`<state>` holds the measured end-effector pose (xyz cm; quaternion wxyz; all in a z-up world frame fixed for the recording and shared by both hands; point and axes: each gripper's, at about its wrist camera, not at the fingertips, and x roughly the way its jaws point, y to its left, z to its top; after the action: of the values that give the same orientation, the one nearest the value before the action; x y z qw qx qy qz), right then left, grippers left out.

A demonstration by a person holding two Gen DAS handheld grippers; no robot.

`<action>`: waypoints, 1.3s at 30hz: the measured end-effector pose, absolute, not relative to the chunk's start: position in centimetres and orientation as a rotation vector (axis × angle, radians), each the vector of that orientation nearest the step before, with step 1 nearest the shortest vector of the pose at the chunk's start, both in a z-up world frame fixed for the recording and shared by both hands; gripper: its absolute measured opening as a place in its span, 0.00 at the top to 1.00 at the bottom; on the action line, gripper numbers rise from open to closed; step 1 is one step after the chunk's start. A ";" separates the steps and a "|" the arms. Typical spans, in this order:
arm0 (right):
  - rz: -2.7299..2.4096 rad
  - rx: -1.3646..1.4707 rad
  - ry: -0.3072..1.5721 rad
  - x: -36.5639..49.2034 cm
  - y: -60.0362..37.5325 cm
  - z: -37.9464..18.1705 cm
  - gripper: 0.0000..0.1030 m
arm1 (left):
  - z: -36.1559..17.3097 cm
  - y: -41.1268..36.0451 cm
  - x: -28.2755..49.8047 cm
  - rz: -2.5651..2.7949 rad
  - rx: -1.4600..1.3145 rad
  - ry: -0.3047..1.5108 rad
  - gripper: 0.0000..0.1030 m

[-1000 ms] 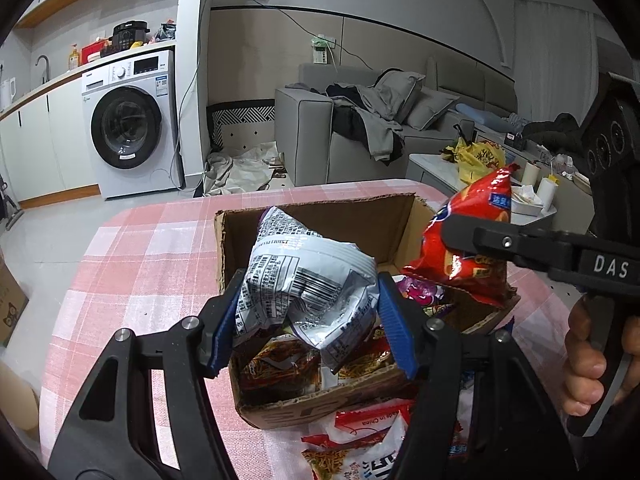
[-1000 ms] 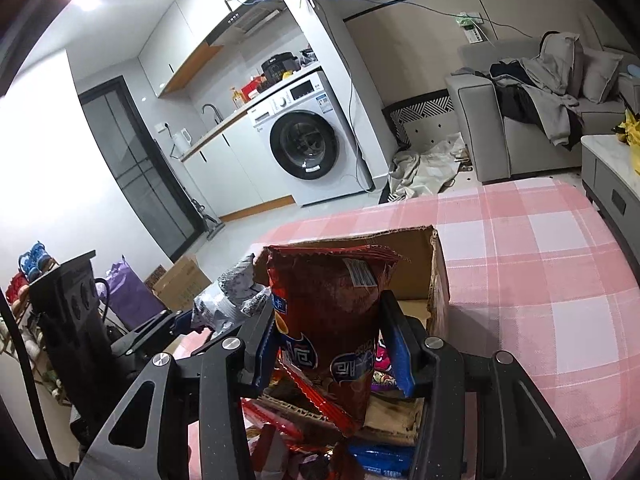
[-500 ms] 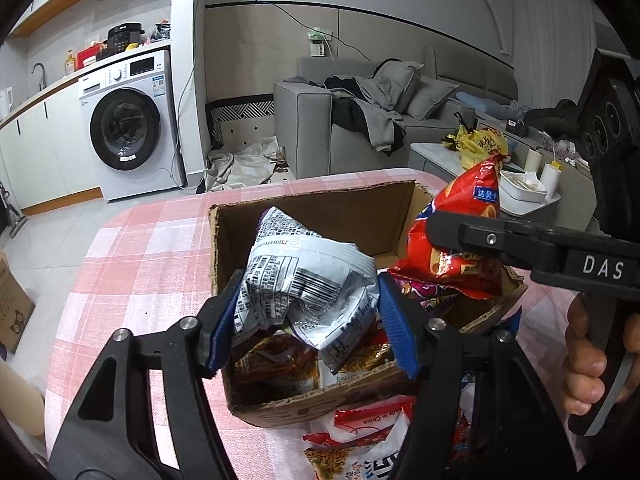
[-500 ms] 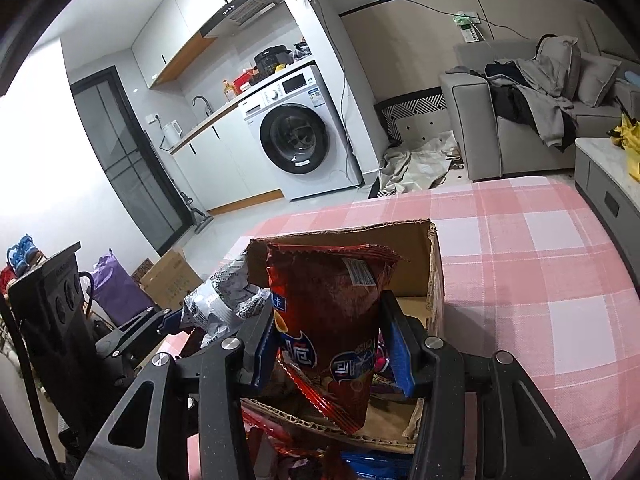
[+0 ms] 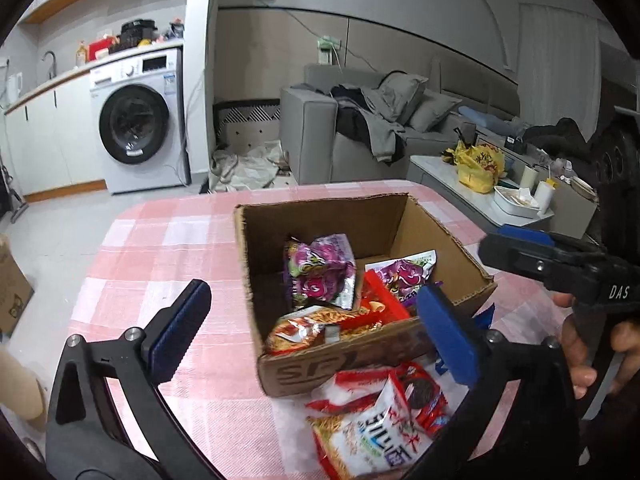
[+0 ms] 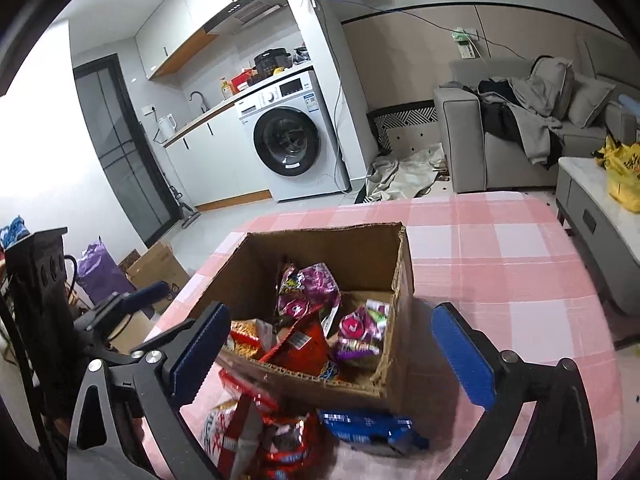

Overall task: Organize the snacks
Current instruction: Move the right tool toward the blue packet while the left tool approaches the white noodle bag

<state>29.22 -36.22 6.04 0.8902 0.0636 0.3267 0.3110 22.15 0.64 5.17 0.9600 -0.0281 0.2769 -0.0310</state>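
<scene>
An open cardboard box [image 5: 360,216] stands on the pink checked table [image 5: 168,264]. Inside lie two purple packets [image 5: 320,272], a red bag [image 6: 304,344] and an orange noodle packet [image 5: 304,328]. More packets lie on the table at the box's near side: a white one [image 5: 376,440], red ones [image 6: 280,440] and a blue one [image 6: 368,428]. My left gripper [image 5: 316,332] hovers before the box, its jaws opening wide with no snack between them. My right gripper [image 6: 332,352] is beside it, its jaws also opening and holding nothing.
A person's hand [image 5: 580,348] holds the right gripper's handle at the right edge. Behind the table are a washing machine [image 5: 136,120], a grey sofa [image 5: 360,136] and a low white table [image 5: 480,184]. Cardboard boxes [image 6: 156,268] stand on the floor to the left.
Both grippers opened wide and let go of their bags, a silver-backed one on the left and a red one on the right. Both bags dropped into the box, and both grippers drew back slightly.
</scene>
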 end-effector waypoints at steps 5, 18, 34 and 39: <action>0.638 0.098 0.684 26.7 -37.0 5.8 0.00 | 5.2 0.6 19.0 -0.062 -0.063 0.578 0.00; 0.568 0.069 0.720 22.9 -38.6 4.2 0.00 | 4.0 2.2 13.3 -0.043 -0.081 0.604 0.00; 0.566 0.047 0.795 23.6 -37.4 0.3 0.00 | 1.9 0.6 14.6 -0.077 -0.078 0.688 0.00; 0.557 0.046 0.817 24.3 -37.3 -0.6 0.00 | 0.7 -0.2 15.4 -0.100 -0.104 0.729 0.00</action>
<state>24.26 -37.32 -0.57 0.8801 0.0221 0.3919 0.2671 15.36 -0.16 0.69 0.9318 -0.0509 0.3561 -0.0487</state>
